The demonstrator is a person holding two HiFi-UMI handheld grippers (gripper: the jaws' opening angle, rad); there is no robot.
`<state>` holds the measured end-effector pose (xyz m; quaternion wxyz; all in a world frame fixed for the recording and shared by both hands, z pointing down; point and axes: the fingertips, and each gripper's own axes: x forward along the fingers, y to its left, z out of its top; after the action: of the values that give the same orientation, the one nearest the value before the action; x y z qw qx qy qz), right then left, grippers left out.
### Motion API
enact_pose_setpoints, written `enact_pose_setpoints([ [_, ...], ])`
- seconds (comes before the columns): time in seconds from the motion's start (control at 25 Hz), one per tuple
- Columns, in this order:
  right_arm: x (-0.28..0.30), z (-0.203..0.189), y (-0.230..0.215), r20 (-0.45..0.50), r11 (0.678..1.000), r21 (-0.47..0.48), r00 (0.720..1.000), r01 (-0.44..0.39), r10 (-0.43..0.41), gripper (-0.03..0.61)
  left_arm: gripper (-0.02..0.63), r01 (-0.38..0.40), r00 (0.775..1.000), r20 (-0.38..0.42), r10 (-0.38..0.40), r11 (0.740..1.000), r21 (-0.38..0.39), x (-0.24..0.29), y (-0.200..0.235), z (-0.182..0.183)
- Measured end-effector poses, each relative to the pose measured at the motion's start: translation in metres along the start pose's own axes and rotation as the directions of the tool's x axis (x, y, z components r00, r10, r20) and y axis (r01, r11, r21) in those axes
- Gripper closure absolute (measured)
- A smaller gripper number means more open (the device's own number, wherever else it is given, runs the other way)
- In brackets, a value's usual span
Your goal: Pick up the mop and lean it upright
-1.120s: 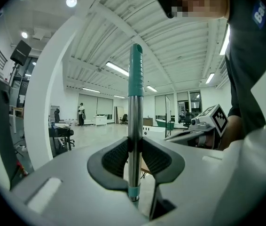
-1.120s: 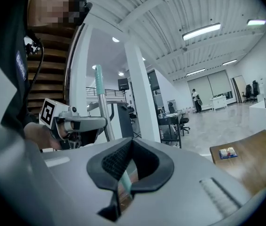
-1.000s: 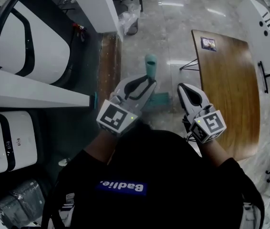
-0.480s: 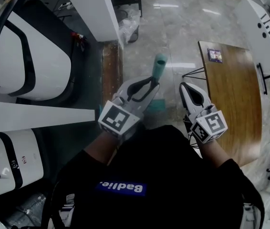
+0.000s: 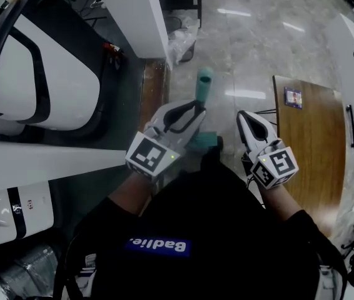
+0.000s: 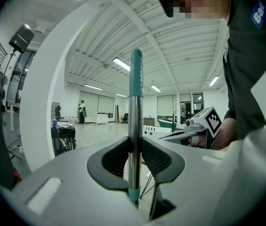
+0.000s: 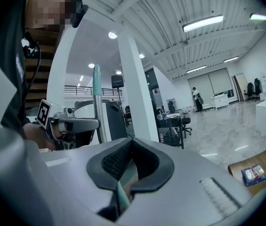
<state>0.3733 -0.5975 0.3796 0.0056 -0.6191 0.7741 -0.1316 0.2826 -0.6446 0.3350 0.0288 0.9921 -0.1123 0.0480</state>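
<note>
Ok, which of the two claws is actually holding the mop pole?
The left claw: its jaws clamp the mop pole upright between them. The right claw is shut on nothing, off to the side.

I record a polished, reflective metal mop shaft with a smooth teal plastic grip, matt grey plastic on the left gripper with ribbed black pads, a glossy stone-like floor and a wood-grain table.

The mop stands left of the table.
</note>
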Motion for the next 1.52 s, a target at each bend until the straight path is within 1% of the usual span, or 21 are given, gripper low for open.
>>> enact_pose_setpoints([
  [0.08, 0.018, 0.005, -0.023, -0.002, 0.999, 0.014, 1.0, -0.031, 0.031, 0.574, 0.505, -0.037, 0.999, -0.002, 0.037, 0.999, -0.005, 0.014, 0.014, 0.005],
  [0.24, 0.068, 0.027, -0.071, -0.01, 0.995, 0.022, 0.996, -0.093, 0.093, 0.574, 0.505, -0.112, 0.994, -0.007, 0.112, 0.994, -0.016, 0.048, 0.059, 0.018],
  [0.48, 0.12, 0.046, -0.137, -0.028, 0.987, 0.025, 0.987, -0.157, 0.158, 0.574, 0.505, -0.217, 0.976, -0.025, 0.216, 0.976, -0.022, 0.107, 0.119, 0.026],
  [0.6, 0.138, 0.045, -0.166, -0.043, 0.987, 0.027, 0.986, -0.158, 0.159, 0.574, 0.505, -0.251, 0.968, -0.021, 0.251, 0.968, -0.011, 0.131, 0.147, 0.025],
  [0.72, 0.151, 0.048, -0.19, -0.051, 0.99, 0.034, 0.989, -0.137, 0.139, 0.574, 0.505, -0.268, 0.963, -0.017, 0.268, 0.963, 0.024, 0.151, 0.173, 0.021],
  [0.8, 0.162, 0.055, -0.202, -0.054, 0.992, 0.034, 0.991, -0.119, 0.12, 0.574, 0.505, -0.275, 0.961, -0.032, 0.275, 0.961, 0.023, 0.162, 0.193, 0.022],
  [0.92, 0.183, 0.064, -0.218, -0.052, 0.996, 0.023, 0.995, -0.085, 0.086, 0.574, 0.505, -0.273, 0.961, -0.043, 0.273, 0.962, -0.001, 0.179, 0.22, 0.024],
  [1.08, 0.21, 0.072, -0.234, -0.046, 0.999, 0.019, 0.998, -0.049, 0.05, 0.574, 0.505, -0.249, 0.968, -0.032, 0.249, 0.968, -0.029, 0.201, 0.253, 0.018],
  [1.16, 0.226, 0.079, -0.238, -0.048, 0.999, 0.022, 0.998, -0.037, 0.038, 0.574, 0.505, -0.22, 0.975, -0.025, 0.219, 0.975, -0.034, 0.212, 0.268, 0.019],
  [1.36, 0.285, 0.093, -0.236, -0.047, 1.0, 0.024, 0.999, -0.003, 0.004, 0.574, 0.505, -0.124, 0.992, -0.023, 0.123, 0.991, -0.05, 0.23, 0.308, 0.009],
  [1.52, 0.325, 0.101, -0.233, -0.045, 1.0, 0.023, 0.999, 0.013, -0.012, 0.574, 0.505, -0.068, 0.997, -0.041, 0.066, 0.996, -0.054, 0.239, 0.333, 0.005],
])
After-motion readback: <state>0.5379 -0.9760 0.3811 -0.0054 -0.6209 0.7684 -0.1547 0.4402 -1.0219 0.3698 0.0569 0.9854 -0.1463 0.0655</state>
